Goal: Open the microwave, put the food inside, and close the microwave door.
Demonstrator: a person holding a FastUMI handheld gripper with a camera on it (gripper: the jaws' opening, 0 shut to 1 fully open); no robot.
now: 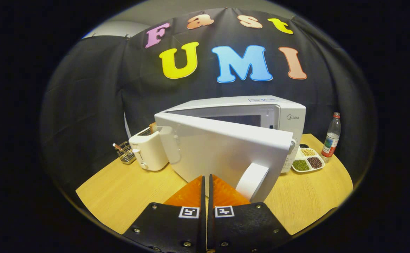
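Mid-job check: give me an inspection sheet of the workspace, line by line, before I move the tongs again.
Surface: wooden table, bare in front of the fingers.
Job's things: microwave with its door swung partly open, door handle just ahead of the fingers; food for loading not identified.
Clutter: toaster holding a bread slice, left of the door; wire basket beside the toaster; divided tray of beans and a bottle right of the microwave.
Grippers: tongs closed, fingers together, holding nothing, just short of the door.
Cables: nothing seen.
Surroundings: black cloth wall behind the table.
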